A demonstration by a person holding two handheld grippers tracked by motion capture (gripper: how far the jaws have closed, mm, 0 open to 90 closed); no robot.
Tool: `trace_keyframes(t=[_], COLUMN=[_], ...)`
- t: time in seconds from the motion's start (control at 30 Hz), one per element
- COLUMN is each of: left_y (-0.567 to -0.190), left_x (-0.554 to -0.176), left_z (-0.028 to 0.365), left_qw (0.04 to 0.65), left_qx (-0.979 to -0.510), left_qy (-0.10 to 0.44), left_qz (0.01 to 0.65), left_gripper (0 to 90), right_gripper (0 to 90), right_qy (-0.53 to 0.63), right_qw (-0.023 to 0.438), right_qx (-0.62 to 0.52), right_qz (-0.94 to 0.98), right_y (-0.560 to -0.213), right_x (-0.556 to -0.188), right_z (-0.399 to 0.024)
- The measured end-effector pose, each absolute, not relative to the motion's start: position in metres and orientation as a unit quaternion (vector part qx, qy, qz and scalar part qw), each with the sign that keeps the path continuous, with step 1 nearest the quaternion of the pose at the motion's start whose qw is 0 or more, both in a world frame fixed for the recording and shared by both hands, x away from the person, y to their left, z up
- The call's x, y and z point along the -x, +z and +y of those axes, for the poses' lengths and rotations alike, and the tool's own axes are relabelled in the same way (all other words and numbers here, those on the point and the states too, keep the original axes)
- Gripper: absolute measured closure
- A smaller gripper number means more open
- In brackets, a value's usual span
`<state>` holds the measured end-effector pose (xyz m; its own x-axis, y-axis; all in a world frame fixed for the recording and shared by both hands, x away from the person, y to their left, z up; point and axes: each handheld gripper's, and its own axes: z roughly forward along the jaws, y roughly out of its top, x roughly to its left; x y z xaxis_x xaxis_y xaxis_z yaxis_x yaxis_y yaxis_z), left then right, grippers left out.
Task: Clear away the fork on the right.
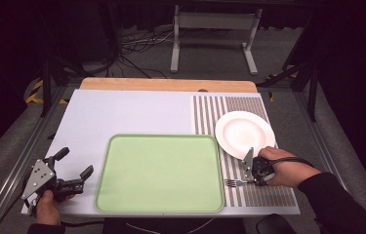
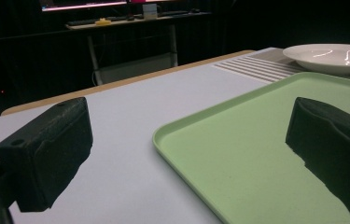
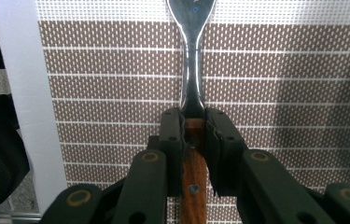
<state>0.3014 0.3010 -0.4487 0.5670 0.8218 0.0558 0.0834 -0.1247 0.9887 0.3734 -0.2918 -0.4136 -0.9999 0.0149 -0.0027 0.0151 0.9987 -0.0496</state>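
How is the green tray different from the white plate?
The green tray is rectangular; the white plate is round. The tray is bigger than the plate. The tray lies on the plain white mat, the plate on the striped placemat. Both have nothing on them.

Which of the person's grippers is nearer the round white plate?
Right. The right gripper, shut on the wooden-handled fork, sits just below the round white plate on the striped mat; the left gripper waits beyond the green tray.
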Motion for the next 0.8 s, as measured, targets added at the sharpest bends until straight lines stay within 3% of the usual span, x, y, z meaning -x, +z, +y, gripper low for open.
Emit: trace_keyframes(t=[0.37, 0.8], left_y=[-0.449, -0.449], left_x=[-0.302, -0.302], left_z=[0.301, 0.302], left_qw=[0.571, 0.571], left_qx=[-0.676, -0.676], left_qy=[0.323, 0.322], left_qz=[0.335, 0.337], left_gripper=[1.2, 1.2], right_gripper=[78.0, 78.0], right_qy=[-0.010, 0.015], right_qw=[0.008, 0.043], right_qx=[-0.015, -0.014], right_qz=[1.000, 0.999], right_y=[-0.407, -0.365], right_x=[-0.372, -0.371], right_z=[-0.294, -0.284])
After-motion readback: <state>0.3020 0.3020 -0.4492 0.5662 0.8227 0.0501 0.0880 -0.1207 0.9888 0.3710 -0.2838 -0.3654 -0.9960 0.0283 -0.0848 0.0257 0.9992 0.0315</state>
